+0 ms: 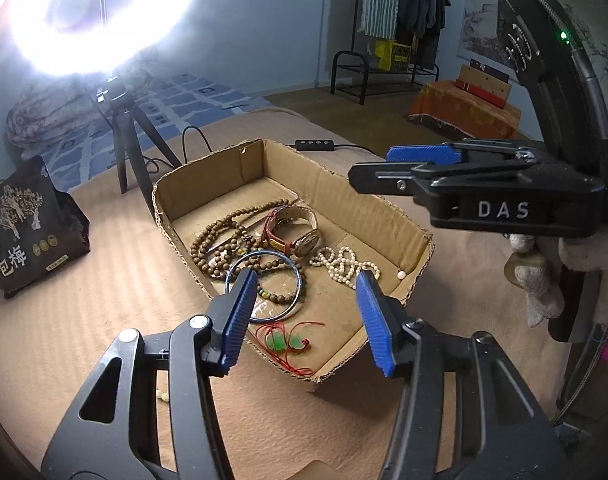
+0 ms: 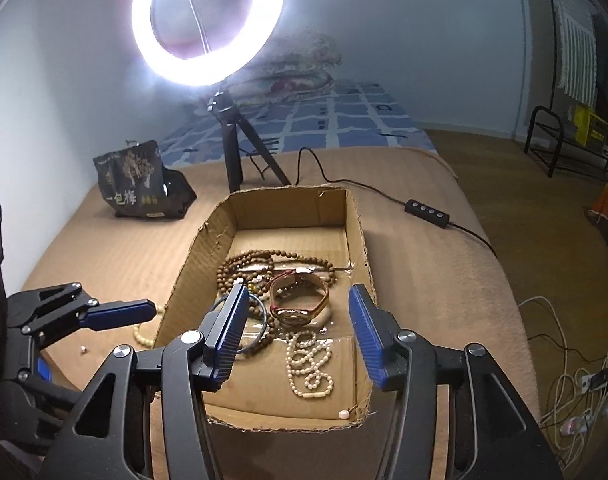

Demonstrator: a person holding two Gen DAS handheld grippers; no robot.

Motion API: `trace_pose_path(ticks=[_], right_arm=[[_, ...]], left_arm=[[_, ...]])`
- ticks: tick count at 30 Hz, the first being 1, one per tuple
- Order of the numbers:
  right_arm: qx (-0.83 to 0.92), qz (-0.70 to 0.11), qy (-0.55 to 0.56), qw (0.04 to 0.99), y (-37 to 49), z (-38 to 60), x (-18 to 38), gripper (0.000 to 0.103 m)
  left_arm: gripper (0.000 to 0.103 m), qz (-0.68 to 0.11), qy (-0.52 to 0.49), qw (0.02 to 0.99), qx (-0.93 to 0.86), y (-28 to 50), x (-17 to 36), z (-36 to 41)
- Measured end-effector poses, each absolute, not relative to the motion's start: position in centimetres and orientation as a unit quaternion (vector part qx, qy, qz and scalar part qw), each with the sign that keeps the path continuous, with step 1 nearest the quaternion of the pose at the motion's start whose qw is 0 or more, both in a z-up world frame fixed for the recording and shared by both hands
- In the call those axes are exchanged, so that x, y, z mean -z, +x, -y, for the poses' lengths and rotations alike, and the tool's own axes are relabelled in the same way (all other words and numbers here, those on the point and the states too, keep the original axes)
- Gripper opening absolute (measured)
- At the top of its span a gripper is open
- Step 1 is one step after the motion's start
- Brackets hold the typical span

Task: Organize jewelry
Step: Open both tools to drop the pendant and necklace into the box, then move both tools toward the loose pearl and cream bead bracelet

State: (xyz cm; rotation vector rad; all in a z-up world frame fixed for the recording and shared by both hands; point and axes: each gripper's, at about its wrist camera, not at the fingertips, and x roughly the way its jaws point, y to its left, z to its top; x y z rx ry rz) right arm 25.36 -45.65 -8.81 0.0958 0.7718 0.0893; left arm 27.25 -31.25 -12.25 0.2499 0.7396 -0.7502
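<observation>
With its jaws parted and empty, the right gripper [image 2: 298, 332] hangs over the cardboard box [image 2: 359, 240], the pearl strand [image 2: 309, 364] lying lengthwise just below centre frame, nearer it than the equally open left gripper [image 1: 304, 316].

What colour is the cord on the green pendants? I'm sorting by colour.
Red cord, clearest in the left wrist view.

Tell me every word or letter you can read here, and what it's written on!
"DAS": white letters on the black body of the right gripper.
"包梅": big white characters on the black crinkly snack bag with a tree picture; a character before them is cut off by the edge.
The small label under them is too blurred to read.
Nothing is written on the brown cardboard box.
</observation>
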Motion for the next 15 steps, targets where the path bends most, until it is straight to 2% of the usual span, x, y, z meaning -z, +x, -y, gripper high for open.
trace_pose_path(ticks=[3, 5, 9, 11, 15], right_arm=[[-0.034, -0.374, 0.048, 0.926, 25.2, 45.7, 8.6, 0.055], [-0.031, -0.371, 0.050, 0.927, 25.0, 45.8, 8.4, 0.064], [-0.028, -0.368, 0.061, 0.927, 24.6, 45.7, 8.0, 0.067], [-0.022, -0.368, 0.063, 0.927, 24.4, 45.5, 7.8, 0.077], [-0.013, -0.364, 0.061, 0.929, 23.9, 45.1, 7.3, 0.080]], left_arm=[[0.053, -0.354, 0.119, 0.857, 0.354, 27.3, 12.3, 31.1], [0.053, -0.356, 0.119, 0.857, 0.354, 27.3, 12.3, 30.9], [0.053, -0.357, 0.121, 0.857, 0.351, 27.0, 12.3, 30.6], [0.056, -0.358, 0.121, 0.858, 0.349, 27.0, 12.2, 30.1], [0.056, -0.356, 0.118, 0.861, 0.343, 26.6, 12.0, 28.9]])
